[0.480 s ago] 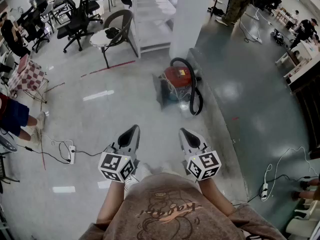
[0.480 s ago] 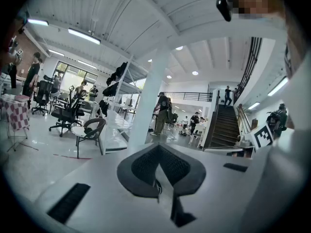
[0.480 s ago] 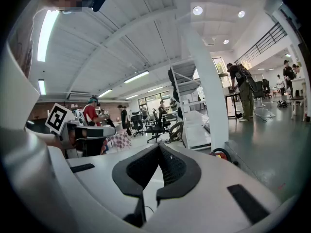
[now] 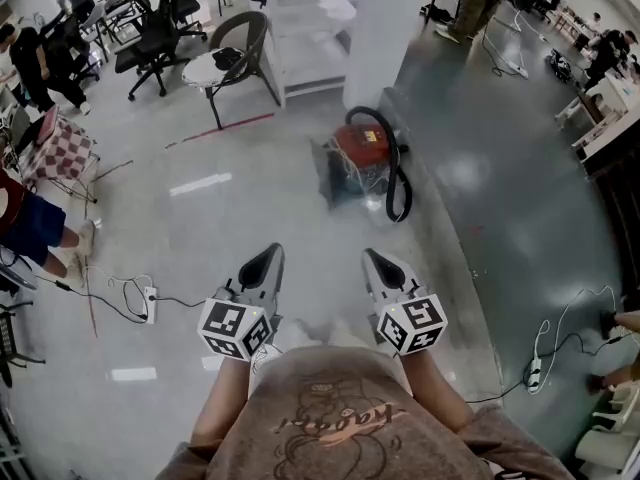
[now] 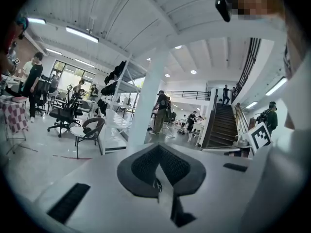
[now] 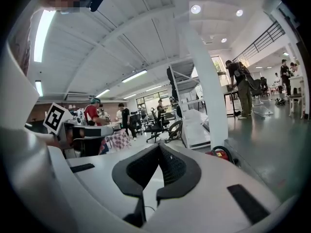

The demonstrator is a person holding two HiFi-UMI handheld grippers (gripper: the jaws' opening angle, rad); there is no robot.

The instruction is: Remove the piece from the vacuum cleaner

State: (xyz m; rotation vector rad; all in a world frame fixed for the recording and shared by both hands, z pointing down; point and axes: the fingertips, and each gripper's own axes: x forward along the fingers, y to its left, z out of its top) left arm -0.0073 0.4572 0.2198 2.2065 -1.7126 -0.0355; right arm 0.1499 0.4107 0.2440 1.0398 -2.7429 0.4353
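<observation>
Red vacuum (image 4: 358,156) is seen on the floor (image 4: 250,218) beside a pillar (image 4: 385,28), black hose (image 4: 398,173) looped over it; no piece removed yet. Well short of it, left tongs (image 4: 265,261) and right tongs (image 4: 378,264) are held closed, nothing gripped. Risk judged: if the hose is pulled one-handed, the canister could be dragged or tipped.

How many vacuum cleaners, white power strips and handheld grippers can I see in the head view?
Vacuum cleaner: 1
White power strips: 2, one on the left, one on the right
Grippers: 2, left gripper and right gripper
Total: 5
</observation>
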